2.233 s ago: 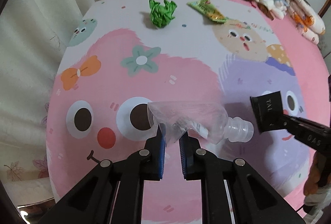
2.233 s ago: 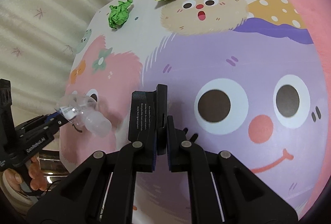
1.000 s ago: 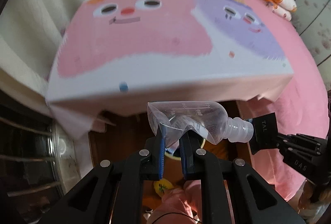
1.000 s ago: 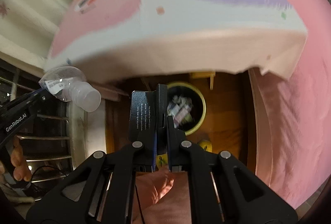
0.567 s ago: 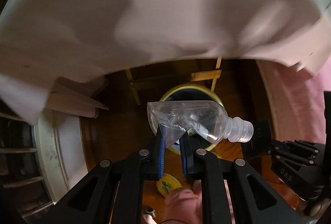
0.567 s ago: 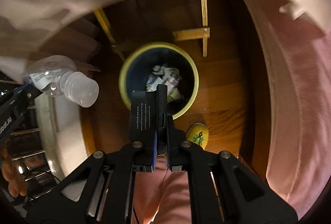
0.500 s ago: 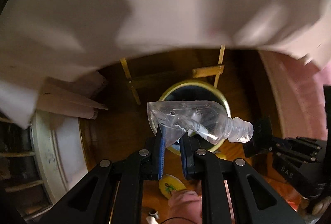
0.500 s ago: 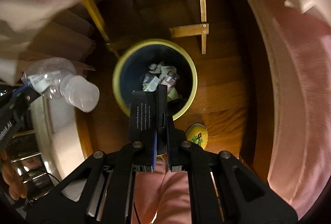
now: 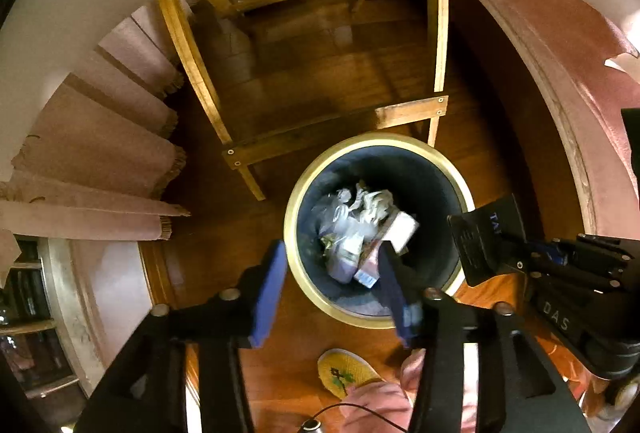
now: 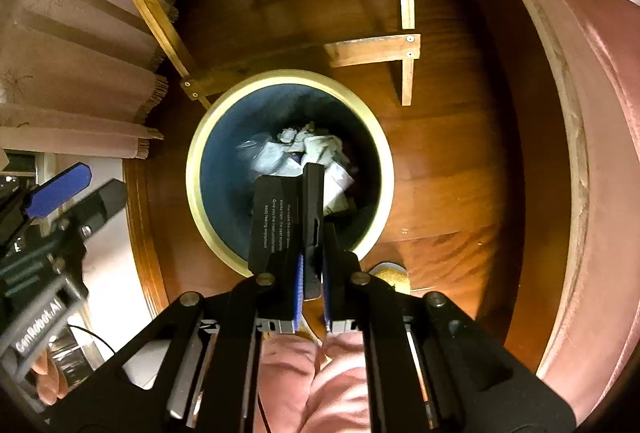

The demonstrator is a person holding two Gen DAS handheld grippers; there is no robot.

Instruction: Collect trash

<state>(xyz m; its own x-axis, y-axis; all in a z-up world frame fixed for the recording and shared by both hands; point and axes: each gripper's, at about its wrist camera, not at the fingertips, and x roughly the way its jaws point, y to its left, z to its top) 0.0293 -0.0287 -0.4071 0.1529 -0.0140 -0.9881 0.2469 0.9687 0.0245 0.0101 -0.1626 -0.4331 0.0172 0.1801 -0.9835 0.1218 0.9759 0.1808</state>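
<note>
Both grippers above round trash bin point(image 9: 460, 185), yellow rim, dark blue inside, on wood floor point(image 9: 320, 73).

Left gripper point(image 9: 332, 293): fingers spread wide, blue pads point(image 9: 266, 297) facing in, nothing between them. Aimed straight down at near-left part of bin rim. Seen also at left edge of right wrist view point(image 10: 70, 201), one blue pad showing.

Right gripper point(image 10: 311, 289): fingers narrow, clamped on black card packet point(image 10: 280, 221) w/ white print, packet standing upright btwn pads, directly over bin opening. In left wrist view same packet point(image 9: 486, 245) sits at right of bin, just beside rim.

Bin contents: heap of crumpled paper + clear plastic + small boxes point(image 9: 360, 229), roughly centre of bin; single items too jumbled to tell apart. Same heap in right wrist view point(image 10: 304, 153), partly hidden behind packet.

Far of bin: wooden frame legs + crossbar point(image 9: 340, 125), crossbar just beside far rim. Pinkish curtain folds point(image 9: 100, 153) at left. Pink bedding edge point(image 9: 580, 81) at right. Yellow slipper point(image 9: 344, 373) on floor near side of bin, pink trouser leg point(image 10: 304, 385) below grippers.
</note>
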